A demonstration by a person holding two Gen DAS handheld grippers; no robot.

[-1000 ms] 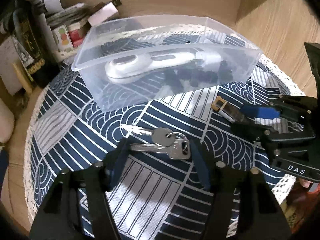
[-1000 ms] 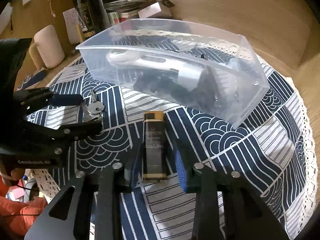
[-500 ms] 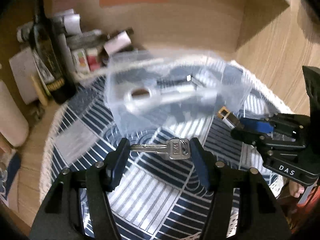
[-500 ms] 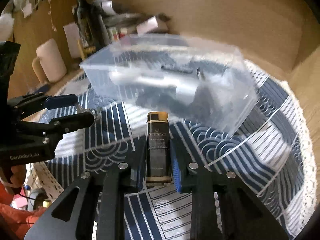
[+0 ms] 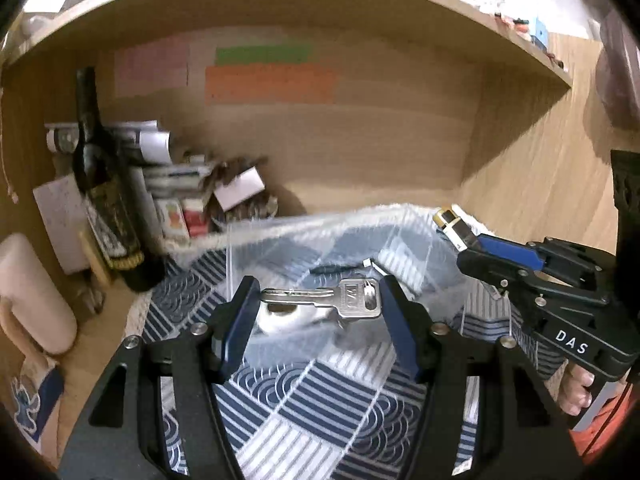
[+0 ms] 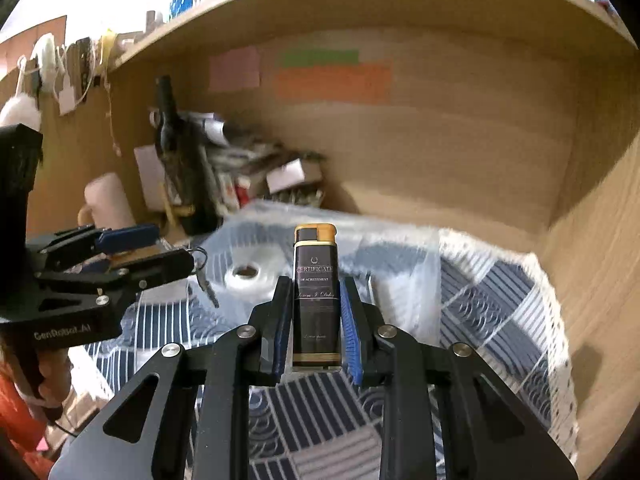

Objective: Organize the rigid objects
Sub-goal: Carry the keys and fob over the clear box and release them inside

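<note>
Holding a silver key [image 5: 344, 300] crosswise, left gripper [image 5: 316, 308] is raised over the clear bin [image 5: 360, 232]. Right gripper [image 6: 314, 312] clamps the black-and-gold lighter [image 6: 316, 292] upright, above the patterned cloth [image 6: 500, 300].

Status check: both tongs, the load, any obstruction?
Left tongs shut on keys. Right tongs shut on lighter. Clear bin ahead, nothing blocking.

Lots of navy and white going on

Tablecloth [image 5: 320, 404] has navy-white wave and stripe patches, key [image 5: 344, 302] is silver, lighter [image 6: 316, 296] black with gold trim.
</note>
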